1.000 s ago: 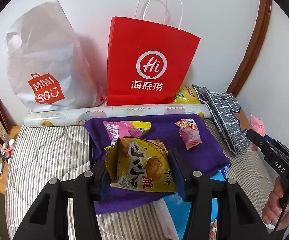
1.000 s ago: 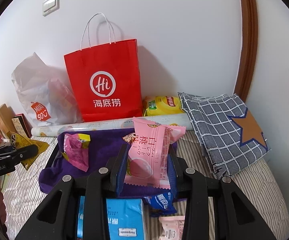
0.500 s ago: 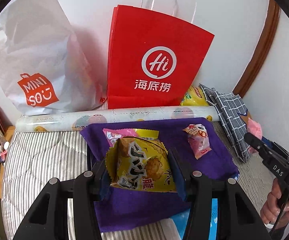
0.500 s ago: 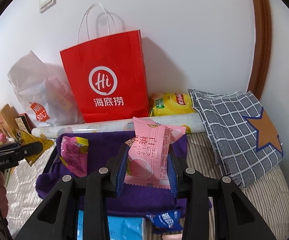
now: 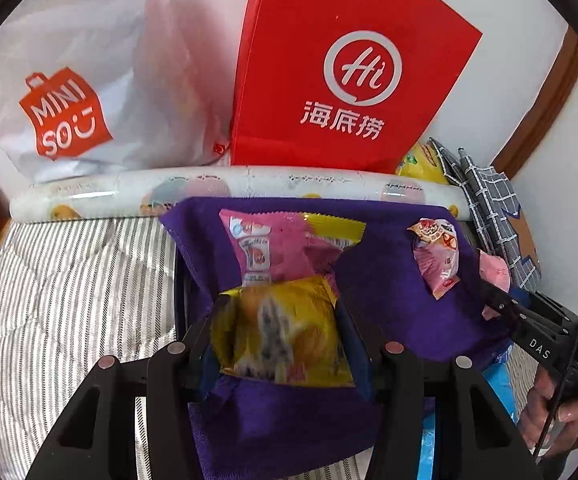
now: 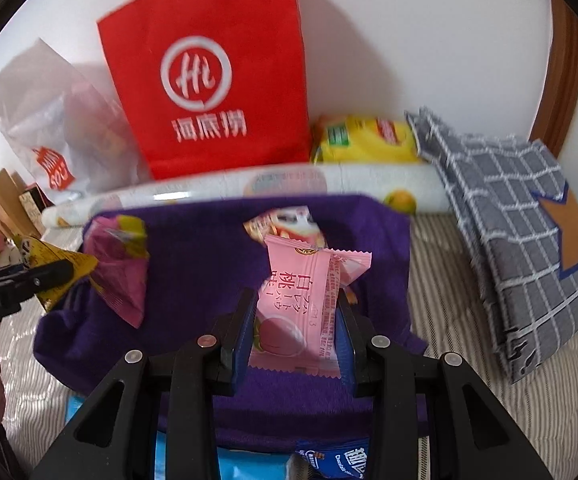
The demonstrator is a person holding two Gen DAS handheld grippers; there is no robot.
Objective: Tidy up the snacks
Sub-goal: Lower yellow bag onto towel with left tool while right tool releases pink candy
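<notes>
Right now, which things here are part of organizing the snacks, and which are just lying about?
In play:
left tongs shut on yellow snack packet
right tongs shut on pink peach packet
purple cloth
pink-and-yellow packet
small pink packet

Lying about:
red Haidilao bag
Miniso bag
checked cloth

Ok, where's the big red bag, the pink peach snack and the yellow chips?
red paper bag (image 6: 209, 76), right wrist view, on its white round logo.
pink peach snack packet (image 6: 297, 304), right wrist view, on its printed middle.
yellow chip packet (image 5: 281, 332), left wrist view, on its blurry front.
</notes>
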